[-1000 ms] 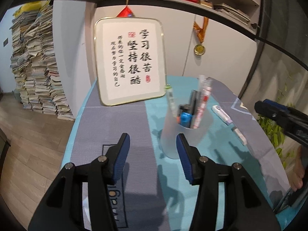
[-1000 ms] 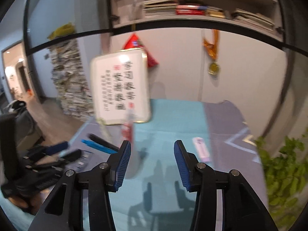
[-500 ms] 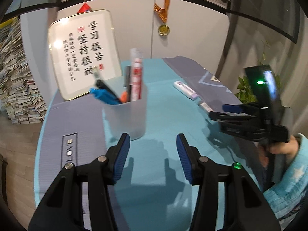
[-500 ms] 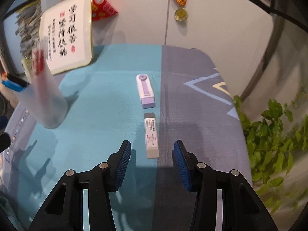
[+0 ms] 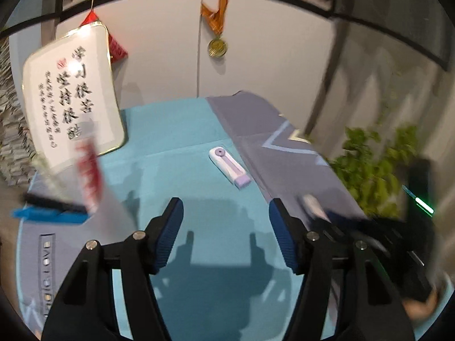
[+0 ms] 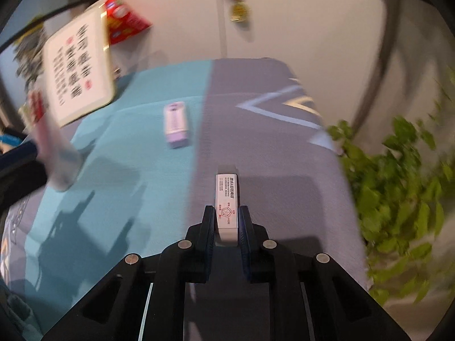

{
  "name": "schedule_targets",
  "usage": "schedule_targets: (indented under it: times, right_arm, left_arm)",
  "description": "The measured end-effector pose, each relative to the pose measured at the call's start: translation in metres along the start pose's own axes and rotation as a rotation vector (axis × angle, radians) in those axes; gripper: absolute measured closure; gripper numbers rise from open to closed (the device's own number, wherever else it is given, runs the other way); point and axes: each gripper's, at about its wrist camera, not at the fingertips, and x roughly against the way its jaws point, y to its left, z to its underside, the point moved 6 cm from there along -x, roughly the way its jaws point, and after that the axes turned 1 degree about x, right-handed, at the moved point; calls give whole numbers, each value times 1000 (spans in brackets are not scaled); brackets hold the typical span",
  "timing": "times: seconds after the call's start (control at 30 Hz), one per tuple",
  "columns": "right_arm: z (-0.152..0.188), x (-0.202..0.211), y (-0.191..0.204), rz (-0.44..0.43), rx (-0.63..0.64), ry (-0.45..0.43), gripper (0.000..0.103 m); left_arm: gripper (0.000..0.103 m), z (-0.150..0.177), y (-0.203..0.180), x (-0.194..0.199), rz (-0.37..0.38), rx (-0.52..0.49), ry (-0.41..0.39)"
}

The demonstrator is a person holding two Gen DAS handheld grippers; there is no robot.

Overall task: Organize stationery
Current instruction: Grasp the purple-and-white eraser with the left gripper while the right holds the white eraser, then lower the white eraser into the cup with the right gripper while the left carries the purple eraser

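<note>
My right gripper (image 6: 226,216) is shut on a white eraser (image 6: 226,199) with red print, held just above the grey part of the cloth. A white and purple correction tape (image 6: 176,123) lies on the teal cloth ahead and to the left; it also shows in the left wrist view (image 5: 230,167). The frosted pen cup (image 6: 57,153), with pens inside, is blurred at the left; it also shows in the left wrist view (image 5: 85,199). My left gripper (image 5: 226,227) is open and empty over the teal cloth, beside the cup. The right gripper (image 5: 341,221) shows blurred at the left view's right side.
A framed calligraphy board (image 5: 74,96) leans against the wall at the back left. A medal (image 5: 217,47) hangs on the wall. A green plant (image 6: 398,176) stands past the table's right edge. The teal and grey cloth (image 5: 176,130) covers the table.
My right gripper has moved forward and shut on the white eraser that lay between its open fingers. My left gripper has swung to the right, so the cup now lies at its left.
</note>
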Motion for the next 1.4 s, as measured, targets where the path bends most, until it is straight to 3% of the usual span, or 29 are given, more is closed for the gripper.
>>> schedule_targets:
  times: [0.13, 0.3, 0.4, 0.43, 0.47, 0.5, 0.6, 0.8, 1.0, 1.2, 1.33, 1.4]
  right_arm:
    - [10, 12, -18, -28, -51, -25, 86]
    - [12, 16, -28, 24, -42, -56, 86]
    - [10, 15, -31, 15, -48, -61, 86]
    - [10, 14, -32, 11, -49, -62, 86]
    - [10, 14, -32, 8, -49, -64, 86]
    - [10, 14, -32, 5, -47, -66, 86]
    - [11, 15, -31, 1, -44, -71, 86]
    - [14, 26, -26, -18, -31, -84, 86]
    - [17, 30, -4, -81, -6, -69, 86]
    - [27, 34, 41, -160, 90, -29, 86]
    - [33, 31, 58, -184, 119, 7, 86]
    - [35, 29, 59, -177, 122, 27, 86]
  left_arm:
    - [43, -13, 0, -58, -36, 127, 103]
    - [43, -28, 0, -95, -122, 176, 105]
    - [43, -30, 5, -114, -146, 211, 147]
    - [48, -30, 5, -120, -139, 215, 159]
    - [68, -31, 4, -120, -163, 186, 148]
    - [80, -31, 1, -121, -169, 146, 153]
    - [81, -20, -8, -109, -126, 101, 178]
    - [81, 44, -6, -38, 14, 12, 274]
    - [80, 100, 20, 23, 44, -24, 285]
    - [79, 116, 38, 40, 38, -43, 287]
    - [78, 103, 41, 30, 61, -44, 290]
    - [67, 98, 41, 28, 70, -34, 279]
